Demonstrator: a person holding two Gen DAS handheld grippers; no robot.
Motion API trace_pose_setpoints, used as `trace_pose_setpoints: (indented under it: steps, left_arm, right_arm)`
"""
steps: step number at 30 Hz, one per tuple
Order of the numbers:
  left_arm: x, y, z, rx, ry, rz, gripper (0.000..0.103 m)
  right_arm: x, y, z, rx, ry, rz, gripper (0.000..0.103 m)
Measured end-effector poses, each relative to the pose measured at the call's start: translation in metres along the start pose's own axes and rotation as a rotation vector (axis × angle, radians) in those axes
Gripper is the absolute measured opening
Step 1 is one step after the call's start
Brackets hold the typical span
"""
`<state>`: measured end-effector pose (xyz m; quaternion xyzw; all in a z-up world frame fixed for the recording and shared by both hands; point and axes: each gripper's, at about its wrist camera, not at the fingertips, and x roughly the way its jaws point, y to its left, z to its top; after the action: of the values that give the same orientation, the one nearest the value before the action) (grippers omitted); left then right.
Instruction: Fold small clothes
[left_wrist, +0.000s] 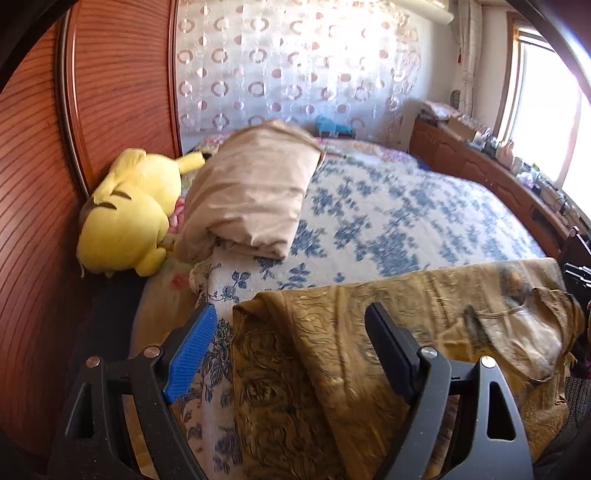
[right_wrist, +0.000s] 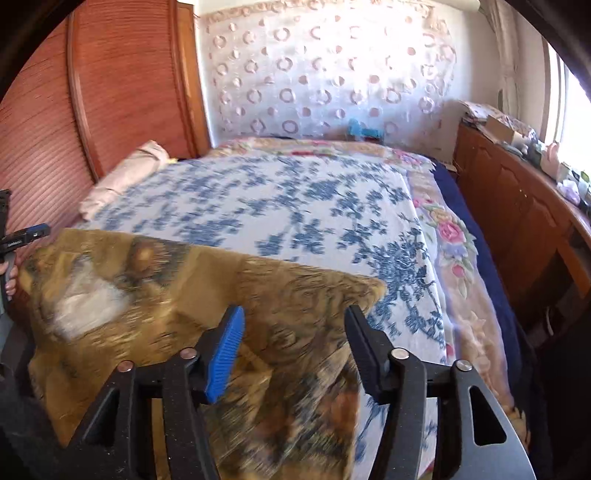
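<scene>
Your left gripper (left_wrist: 291, 317) and right gripper (right_wrist: 295, 321) both gape empty over the brown garment (left_wrist: 388, 332) at the bed's (left_wrist: 406, 206) near edge.

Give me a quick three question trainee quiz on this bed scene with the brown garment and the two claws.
1. True or false: the left claw is clamped on the brown garment.
2. What lies against the headboard beside the beige pillow? A yellow plush toy, B red book, C black shoe.
3. The garment lies on a bedspread printed with ____ flowers.

Key: 1 false, both claws, including the right claw, stand open over it; 2 A; 3 blue.
</scene>
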<state>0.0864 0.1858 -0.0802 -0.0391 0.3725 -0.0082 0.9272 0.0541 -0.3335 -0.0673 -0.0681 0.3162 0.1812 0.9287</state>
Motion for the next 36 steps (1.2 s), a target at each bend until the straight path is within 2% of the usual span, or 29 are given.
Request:
trace_pose_setpoints:
  steps: [7,13,15,21,22,24,26,28,29,32,34,36]
  left_arm:
    - [0.02,0.008,-0.001,-0.007,0.043,0.007,0.083]
    - [0.027,0.012,0.001,-0.014,0.061,-0.021,0.083]
    - [0.031,0.013,0.001,-0.012,0.072,-0.027,0.079]
    - [0.043,0.012,0.0,-0.001,0.113,-0.031,0.075]
    - [0.044,0.011,0.0,0.0,0.118,-0.031,0.075]
    - [0.045,0.008,-0.001,0.013,0.116,-0.026,0.074]
    - [0.043,0.006,-0.001,0.023,0.113,-0.029,0.065]
    - [0.042,0.004,-0.001,0.026,0.113,-0.037,0.052]
    - [0.042,0.003,-0.001,0.03,0.113,-0.042,0.05]
    - [0.04,-0.001,-0.003,0.042,0.105,-0.057,0.038]
    - [0.039,-0.002,-0.005,0.034,0.104,-0.074,0.022]
    - [0.034,-0.004,-0.006,0.034,0.094,-0.087,0.014]
  right_arm:
    - [0.036,-0.017,0.01,0.024,0.062,-0.104,0.062]
    - [0.051,-0.026,0.01,0.09,0.077,-0.059,0.064]
    - [0.053,-0.025,0.009,0.091,0.075,-0.046,0.065]
    - [0.054,-0.025,0.003,0.077,0.046,-0.057,0.065]
    - [0.052,-0.025,0.0,0.076,0.045,-0.054,0.064]
    - [0.05,-0.023,-0.001,0.067,0.046,-0.041,0.054]
    - [0.048,-0.021,-0.002,0.055,0.047,-0.02,0.041]
    - [0.047,-0.018,-0.003,0.047,0.047,-0.009,0.033]
    - [0.047,-0.016,-0.004,0.043,0.047,-0.006,0.027]
    - [0.045,-0.016,-0.004,0.046,0.047,0.016,0.017]
    - [0.043,-0.016,-0.005,0.049,0.047,0.036,0.012]
    - [0.041,-0.014,-0.006,0.05,0.047,0.044,0.01]
